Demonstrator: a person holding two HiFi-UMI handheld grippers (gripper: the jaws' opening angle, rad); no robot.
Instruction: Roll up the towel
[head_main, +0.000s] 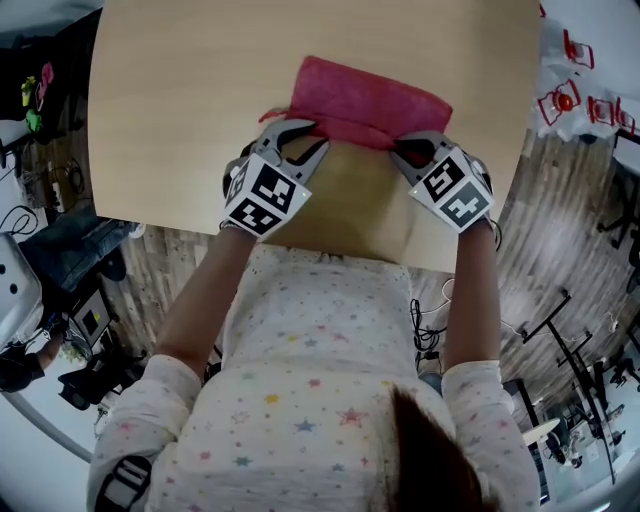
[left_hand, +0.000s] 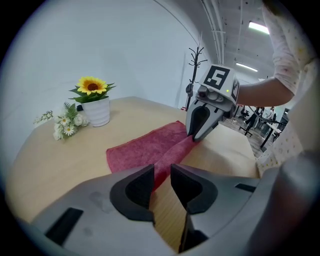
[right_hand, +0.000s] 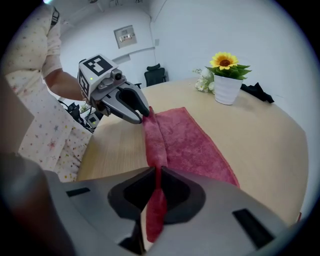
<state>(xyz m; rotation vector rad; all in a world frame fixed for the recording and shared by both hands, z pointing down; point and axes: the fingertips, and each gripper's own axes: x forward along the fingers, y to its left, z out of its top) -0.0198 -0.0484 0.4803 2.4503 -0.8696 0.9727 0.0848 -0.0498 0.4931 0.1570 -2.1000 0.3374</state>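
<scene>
Right claw (right_hand: 156, 172) clenched on the near edge of the red towel (right_hand: 190, 140), a tongue of cloth hanging down through its jaws. Left claw (left_hand: 161, 175) at the other end of the same edge, jaws a little apart with the red fold wedged between their tips. It appears to be pinching the cloth, though the pads' contact is hard to make out there. Between the two claws the held edge rises as a soft ridge off the pale wooden tabletop (head_main: 180, 100).

The relation the roll turns on: the towel's long axis runs crosswise, from one claw to the other. Its whole flat body lies beyond the claws, away from the person. Each claw has its own end, neither nearer than the other, so both would likely have to carry the edge over and forward evenly.

Past the towel's far side and well apart from it, a white pot with a sunflower (right_hand: 227, 89) and a sprig of small white flowers (left_hand: 67, 125) stand on the tabletop; the head view cuts them off. In that view the marker cubes cover the towel's near corners. No view shows whether the ridge is a single fold or already a first turn of the roll.
</scene>
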